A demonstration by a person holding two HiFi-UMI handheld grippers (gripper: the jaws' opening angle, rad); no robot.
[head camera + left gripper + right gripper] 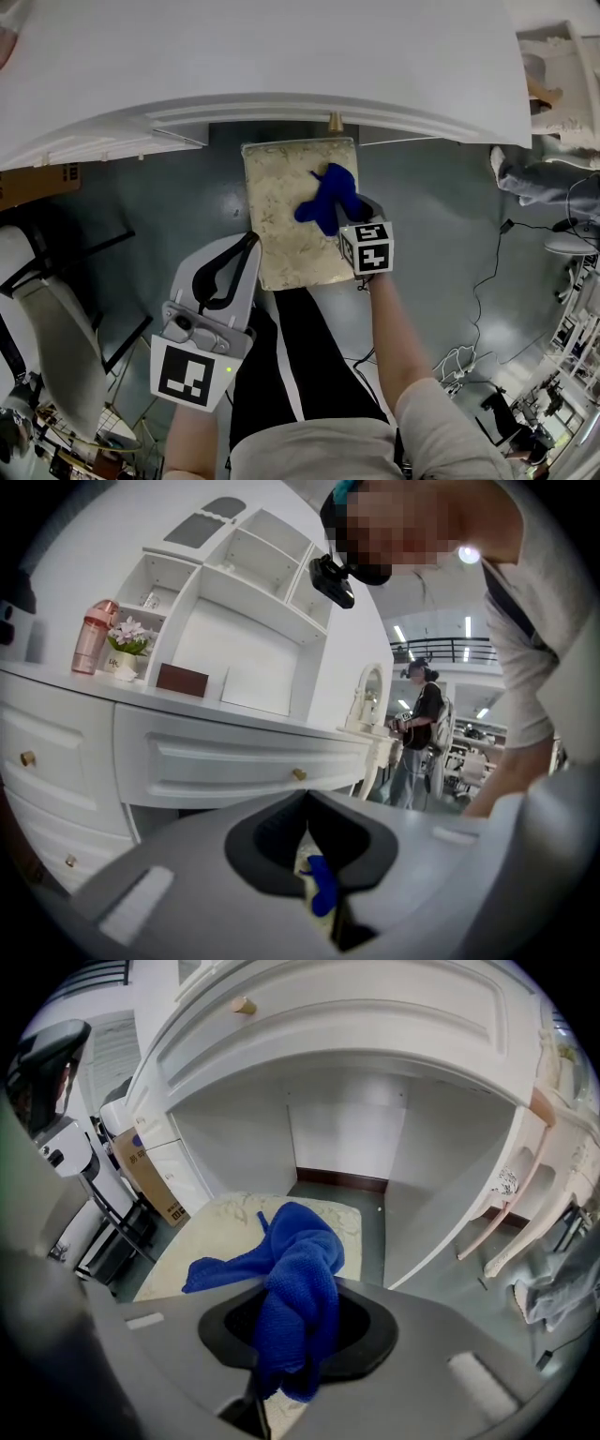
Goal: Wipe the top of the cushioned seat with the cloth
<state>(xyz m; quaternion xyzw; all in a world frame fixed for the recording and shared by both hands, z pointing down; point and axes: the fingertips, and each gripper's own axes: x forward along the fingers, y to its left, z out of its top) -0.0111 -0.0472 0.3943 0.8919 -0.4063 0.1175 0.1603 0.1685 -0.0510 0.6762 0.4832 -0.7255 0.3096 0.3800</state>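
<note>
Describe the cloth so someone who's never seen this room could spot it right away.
At the front edge of the white dressing table stands a cream patterned cushioned seat. On its top, toward the right side, lies a crumpled blue cloth, clamped in the right gripper. It is the only deep blue thing there.

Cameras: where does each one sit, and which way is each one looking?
Head view: on the person's head, looking down at the cushioned seat, legs, left gripper, right gripper.
Left gripper view: on that gripper, looking past shut jaws at the white dressing table; person's torso at right.
Right gripper view: on that gripper, looking past jaws clamped on the blue cloth, under the table; no body.
Shared: all three show the cloth over the seat.
</note>
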